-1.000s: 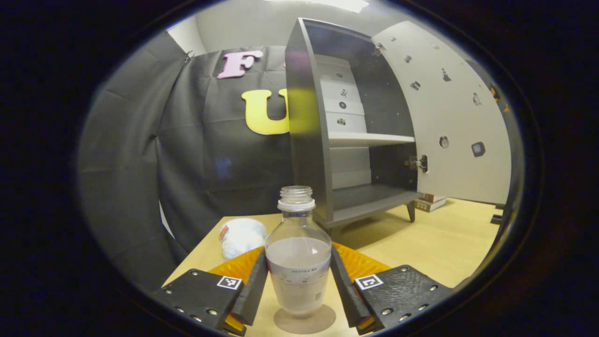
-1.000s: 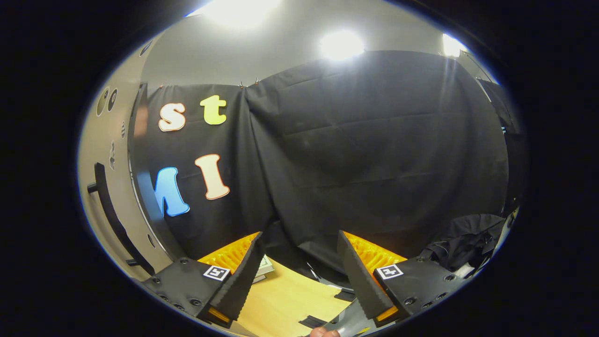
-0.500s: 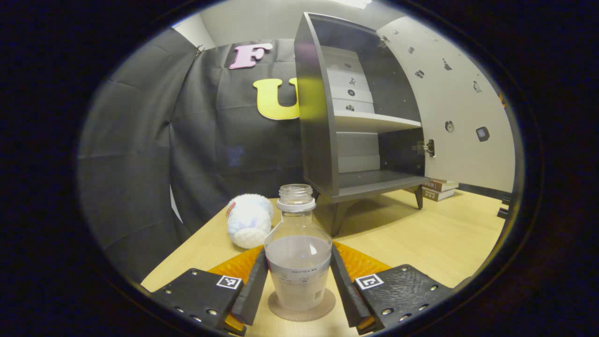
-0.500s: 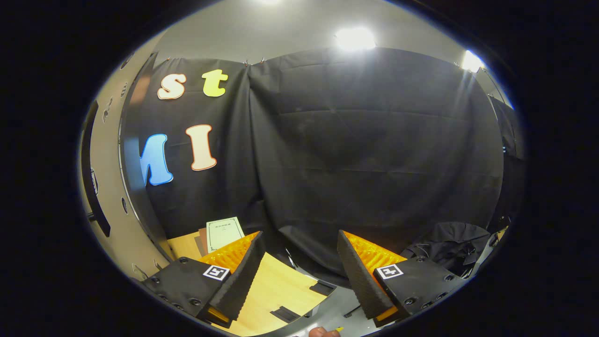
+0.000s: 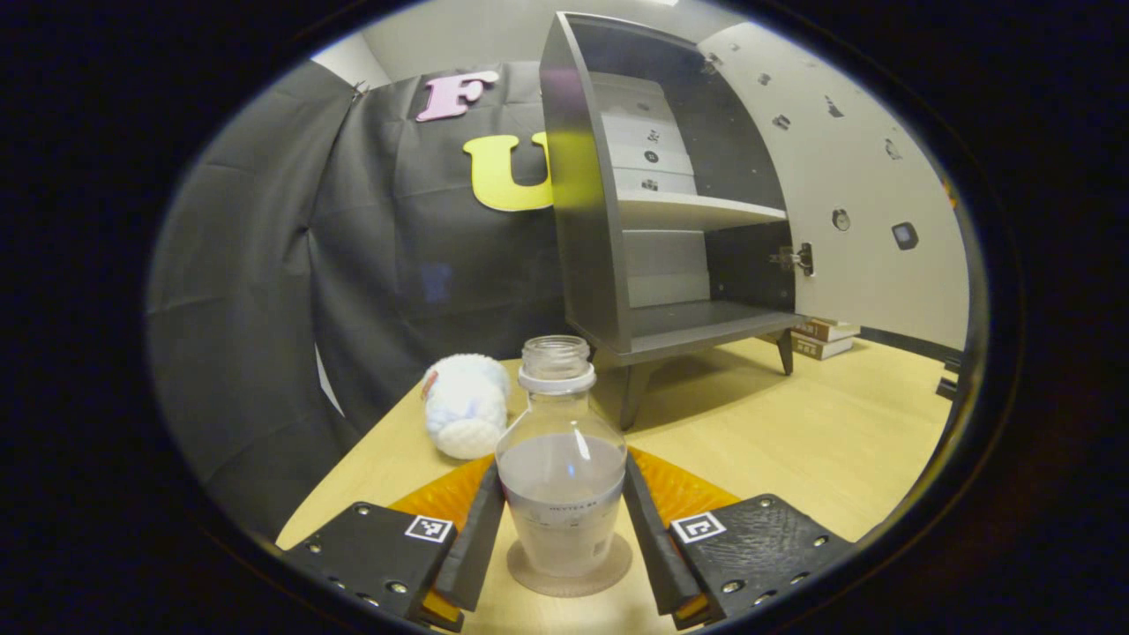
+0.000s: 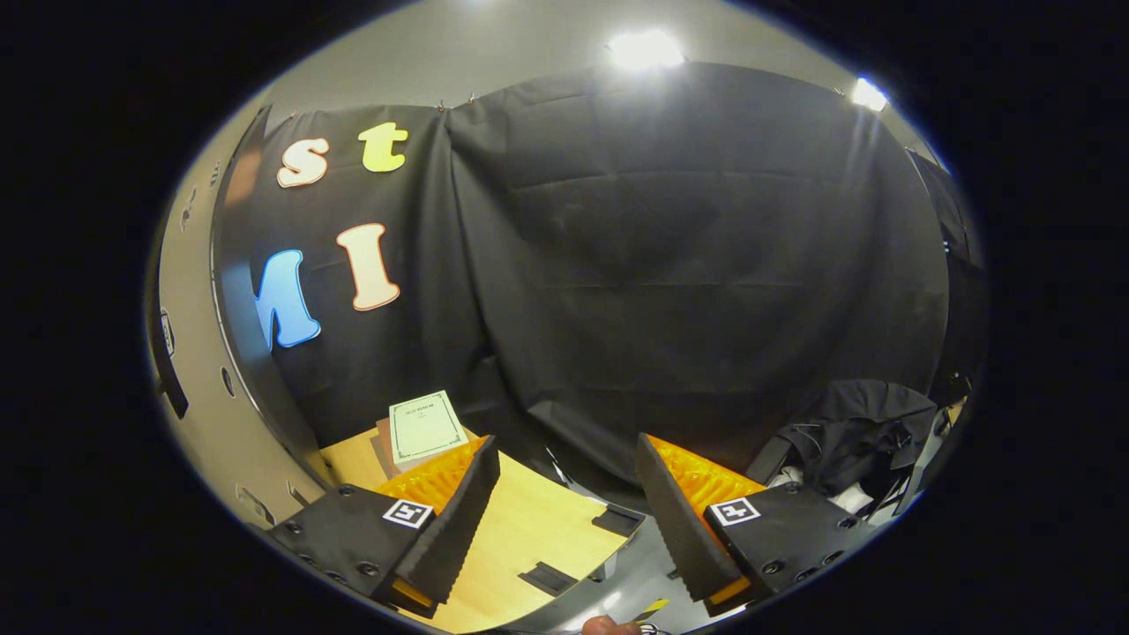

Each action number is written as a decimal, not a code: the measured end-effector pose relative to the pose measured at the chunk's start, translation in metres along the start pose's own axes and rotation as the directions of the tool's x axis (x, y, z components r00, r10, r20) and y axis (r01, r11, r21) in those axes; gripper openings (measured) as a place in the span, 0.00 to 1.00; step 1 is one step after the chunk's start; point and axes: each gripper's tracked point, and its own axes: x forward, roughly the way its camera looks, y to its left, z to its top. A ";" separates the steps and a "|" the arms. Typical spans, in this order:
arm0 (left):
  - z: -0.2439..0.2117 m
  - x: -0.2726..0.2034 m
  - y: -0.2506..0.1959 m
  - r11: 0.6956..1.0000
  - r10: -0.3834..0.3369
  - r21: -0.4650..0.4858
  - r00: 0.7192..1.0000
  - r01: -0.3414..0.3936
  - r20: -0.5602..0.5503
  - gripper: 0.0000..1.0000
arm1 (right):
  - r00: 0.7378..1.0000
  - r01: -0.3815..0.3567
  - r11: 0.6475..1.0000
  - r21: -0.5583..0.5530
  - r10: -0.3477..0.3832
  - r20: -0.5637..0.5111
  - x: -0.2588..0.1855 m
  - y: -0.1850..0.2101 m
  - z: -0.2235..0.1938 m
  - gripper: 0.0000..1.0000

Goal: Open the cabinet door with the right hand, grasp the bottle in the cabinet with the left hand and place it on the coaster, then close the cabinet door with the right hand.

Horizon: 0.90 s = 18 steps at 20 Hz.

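Note:
A clear, uncapped bottle (image 5: 561,476) half full of pale liquid stands upright on a round brown coaster (image 5: 529,578) on the wooden table (image 5: 794,441). My left gripper (image 5: 562,494) is shut on the bottle, one finger against each side of its body. Behind it the grey cabinet (image 5: 586,220) stands with its pale door (image 5: 856,194) swung wide to the right and its shelves bare. In the right gripper view my right gripper (image 6: 566,444) is open with nothing between its fingers, and the door (image 6: 190,353) with its dark handle (image 6: 163,353) runs along the left edge.
A white plush toy (image 5: 465,417) lies left of the bottle near the table's edge. Books (image 5: 816,331) sit behind the cabinet's right leg, and a booklet (image 6: 426,429) lies by the door. Dark clothing (image 6: 864,432) is heaped at the far right.
The bottle came down with my left gripper and now rests on the coaster. The right gripper's view swung away from the door, so more of the table and the booklet show.

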 end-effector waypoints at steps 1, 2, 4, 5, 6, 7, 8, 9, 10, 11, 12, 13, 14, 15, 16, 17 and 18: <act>-0.001 0.000 0.000 1.000 -0.002 0.003 1.000 0.002 -0.002 0.72 | 1.000 0.014 1.000 0.001 -0.014 0.000 0.001 -0.007 -0.002 0.98; 0.000 0.000 0.000 1.000 -0.001 0.006 1.000 0.001 -0.001 0.73 | 1.000 0.022 1.000 0.007 -0.022 -0.003 0.001 -0.013 -0.004 0.98; 0.001 0.000 0.001 1.000 0.001 0.015 1.000 -0.001 -0.008 0.74 | 0.999 0.039 0.999 0.031 -0.038 -0.021 0.001 -0.021 -0.011 0.98; 0.005 0.000 0.003 1.000 0.009 0.020 1.000 -0.009 0.002 0.75 | 0.999 0.045 0.998 0.043 -0.044 -0.028 0.003 -0.024 -0.015 0.98; 0.012 -0.001 0.005 1.000 0.013 0.025 1.000 -0.013 0.016 0.75 | 0.998 0.054 0.997 0.048 -0.053 -0.037 0.004 -0.029 -0.019 0.98; 0.020 0.001 0.004 0.999 0.018 0.027 1.000 -0.019 0.025 0.80 | 0.997 0.063 0.997 0.047 -0.061 -0.047 0.006 -0.034 -0.027 0.98; 0.027 0.000 0.004 0.999 0.025 0.024 0.999 -0.026 0.030 0.87 | 0.997 0.068 0.997 0.047 -0.066 -0.051 0.008 -0.037 -0.030 0.98; 0.035 -0.003 0.006 0.999 0.033 0.023 0.999 -0.034 0.035 0.89 | 0.996 0.072 0.996 0.049 -0.069 -0.057 0.011 -0.041 -0.033 0.98; 0.044 -0.008 0.008 0.998 0.048 0.024 0.998 -0.049 0.039 0.89 | 0.996 0.072 0.996 0.050 -0.069 -0.061 0.014 -0.043 -0.036 0.98; 0.055 -0.016 0.009 0.997 0.066 0.025 0.997 -0.067 0.047 0.88 | 0.996 0.070 0.996 0.051 -0.066 -0.066 0.018 -0.044 -0.040 0.98; 0.067 -0.023 0.009 0.996 0.079 0.024 0.995 -0.080 0.060 0.87 | 0.996 0.064 0.996 0.053 -0.061 -0.069 0.022 -0.046 -0.041 0.98; 0.080 -0.031 0.008 0.995 0.092 0.024 0.993 -0.094 0.073 0.89 | 0.996 0.059 0.997 0.055 -0.055 -0.073 0.029 -0.047 -0.043 0.98; 0.092 -0.037 0.006 0.994 0.104 0.028 0.991 -0.106 0.083 0.87 | 0.996 0.047 0.997 0.059 -0.042 -0.079 0.034 -0.046 -0.044 0.98; 0.109 -0.046 0.005 0.991 0.122 0.034 0.988 -0.126 0.096 0.89 | 0.996 0.036 0.998 0.060 -0.031 -0.083 0.041 -0.045 -0.044 0.98; 0.127 -0.054 0.003 0.989 0.141 0.036 0.984 -0.146 0.109 0.89 | 0.996 0.023 0.998 0.063 -0.018 -0.082 0.049 -0.043 -0.041 0.98; 0.142 -0.060 0.001 0.985 0.161 0.036 0.980 -0.166 0.120 0.89 | 0.997 0.009 0.998 0.065 -0.004 -0.077 0.055 -0.040 -0.037 0.98; 0.160 -0.069 -0.002 0.982 0.179 0.030 0.975 -0.185 0.132 0.89 | 0.998 -0.010 0.998 0.070 0.015 -0.068 0.061 -0.036 -0.031 0.98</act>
